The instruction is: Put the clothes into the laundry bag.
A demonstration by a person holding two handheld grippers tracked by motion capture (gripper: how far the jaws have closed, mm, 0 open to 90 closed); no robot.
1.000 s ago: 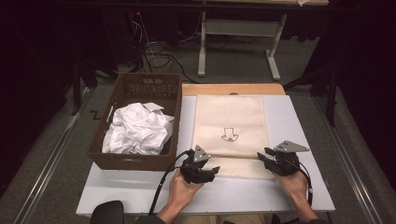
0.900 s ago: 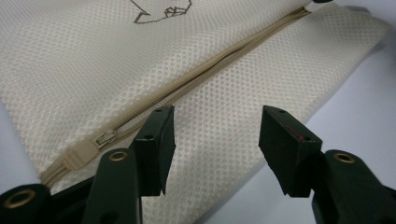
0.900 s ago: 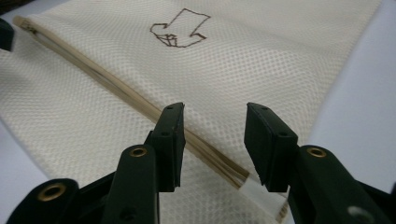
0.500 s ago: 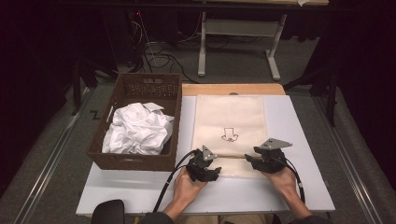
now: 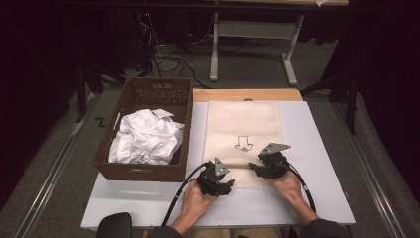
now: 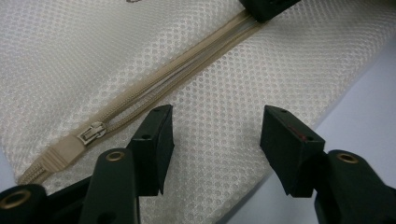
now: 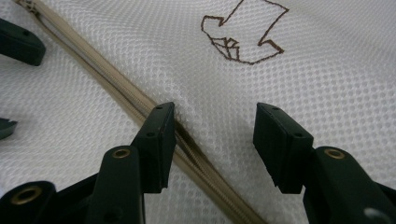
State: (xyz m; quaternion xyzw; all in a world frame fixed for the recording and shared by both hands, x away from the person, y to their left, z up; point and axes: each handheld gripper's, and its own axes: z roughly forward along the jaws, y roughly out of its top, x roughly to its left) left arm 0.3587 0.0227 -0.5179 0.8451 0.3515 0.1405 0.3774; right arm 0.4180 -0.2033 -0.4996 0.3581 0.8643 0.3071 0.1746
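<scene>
A cream mesh bag (image 5: 242, 124) with a brown embroidered emblem (image 5: 242, 144) lies flat on the white table (image 5: 322, 148). Its tan zipper (image 6: 187, 70) runs across the near end, with the metal pull (image 6: 91, 134) at one end. My left gripper (image 5: 227, 182) (image 6: 215, 116) hovers open over the mesh just beside the pull. My right gripper (image 5: 256, 168) (image 7: 215, 112) stands open over the zipper (image 7: 116, 88) below the emblem (image 7: 243, 35). Its jaws have just been opening wide, then closing a little, with bare mesh between them.
A brown wicker basket (image 5: 148, 94) holding crumpled white cloth (image 5: 146, 139) stands on the table's left side. A wooden board (image 5: 247, 94) lies past the bag's far end. A desk frame (image 5: 252, 29) and cables (image 5: 168, 54) are on the floor beyond.
My right gripper has slid left along the bag's near end towards the left gripper, with its jaws wider apart. The left gripper has stayed where it was.
</scene>
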